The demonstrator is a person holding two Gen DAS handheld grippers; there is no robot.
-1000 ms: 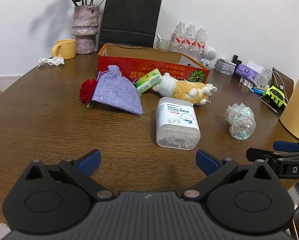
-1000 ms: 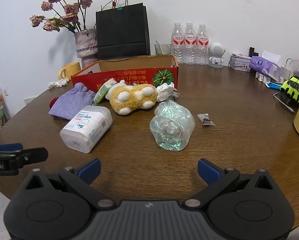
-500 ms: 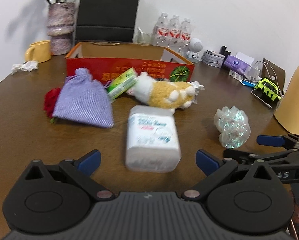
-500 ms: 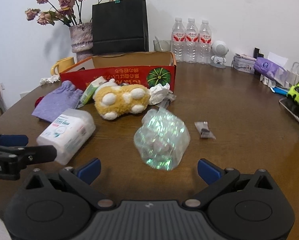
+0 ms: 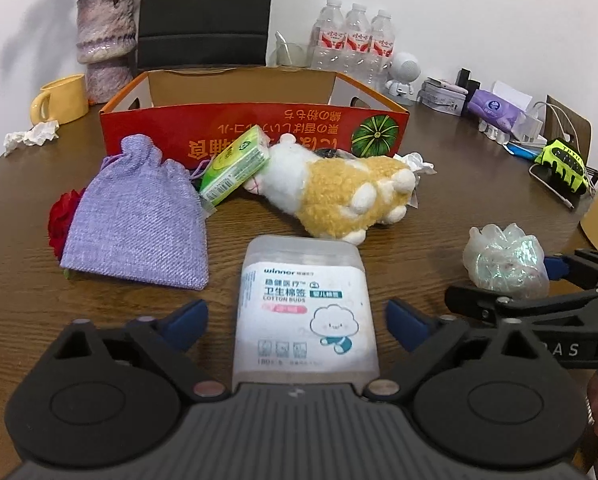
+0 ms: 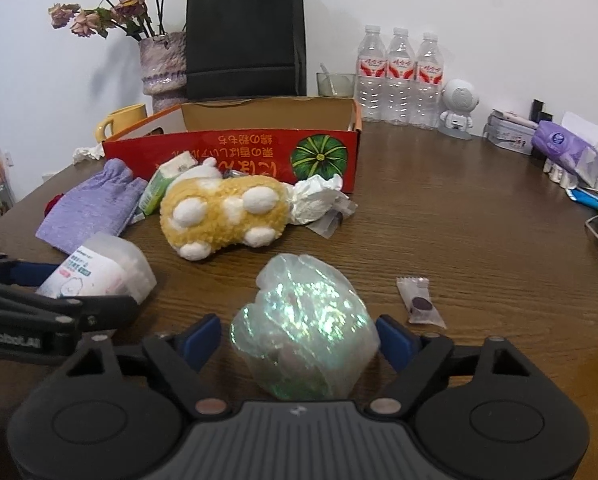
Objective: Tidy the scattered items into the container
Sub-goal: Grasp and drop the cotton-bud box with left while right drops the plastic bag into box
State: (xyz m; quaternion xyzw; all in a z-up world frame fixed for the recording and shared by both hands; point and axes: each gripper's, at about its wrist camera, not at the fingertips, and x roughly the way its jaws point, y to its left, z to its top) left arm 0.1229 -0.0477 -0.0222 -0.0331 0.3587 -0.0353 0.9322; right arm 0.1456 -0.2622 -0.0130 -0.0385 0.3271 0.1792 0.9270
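A dark wood-grain table [image 5: 27,304] against a white wall carries the red cardboard box [image 5: 255,128]. My left claw [image 5: 297,320] gapes wide around the frosted plastic cotton-bud tub [image 5: 305,308] lying before that box, pads apart from it. My right claw [image 6: 299,338] stands equally wide, straddling the crumpled iridescent cellophane bundle [image 6: 305,328] without gripping it.

Three water bottles [image 6: 400,76], one mug [image 5: 61,98]

The cotton bud box [image 5: 305,312] lies flat between the open left tongs [image 5: 297,320]. The shiny crumpled plastic wrap [image 6: 305,326] sits between the open right tongs [image 6: 299,338]. Farther ahead lie a yellow plush toy [image 5: 339,196], a purple pouch [image 5: 139,224], a green packet [image 5: 235,164] and a red rose [image 5: 61,220], all in front of the open red cardboard box [image 5: 255,132].
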